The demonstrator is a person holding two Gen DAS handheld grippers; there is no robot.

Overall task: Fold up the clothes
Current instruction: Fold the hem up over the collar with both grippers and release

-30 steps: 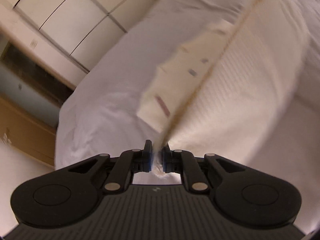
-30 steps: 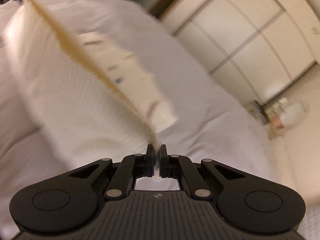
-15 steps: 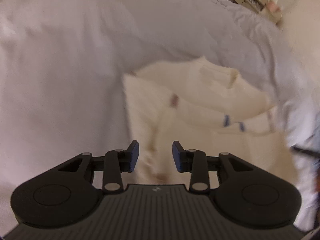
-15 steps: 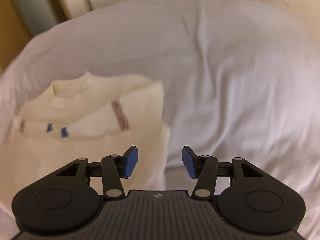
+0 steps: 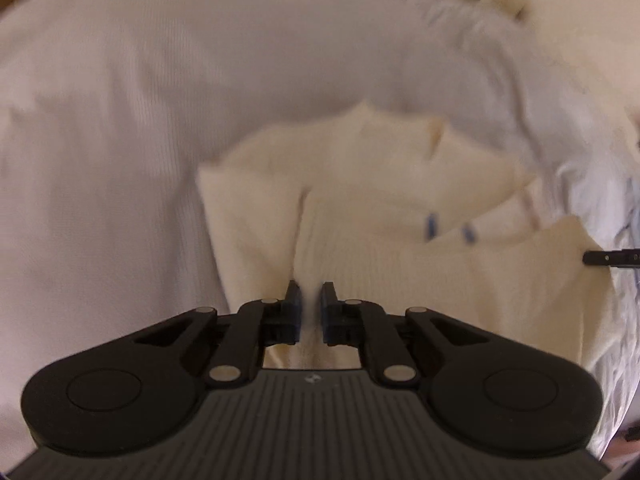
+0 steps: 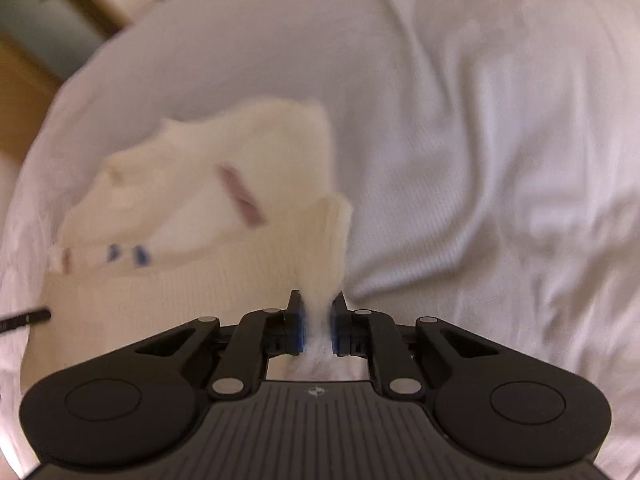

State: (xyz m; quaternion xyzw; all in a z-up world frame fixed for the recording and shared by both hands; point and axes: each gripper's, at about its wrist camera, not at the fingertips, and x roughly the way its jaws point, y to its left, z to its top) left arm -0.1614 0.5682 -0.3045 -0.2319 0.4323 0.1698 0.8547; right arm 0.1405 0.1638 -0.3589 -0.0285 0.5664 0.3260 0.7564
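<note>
One white bed (image 5: 120, 160) fills the room ahead of both sets of fingers. On it lies one cream sweater (image 5: 360, 208), folded over itself, spreading forward from the fingertips, with two small blue marks (image 6: 128, 256) and one reddish stripe (image 6: 240, 196) showing. The left gripper (image 5: 308, 300) has its fingers narrowed around a ridge of sweater near its left edge. The right gripper (image 6: 318, 312) pinches the sweater's right corner likewise, fabric between the pads.
</note>
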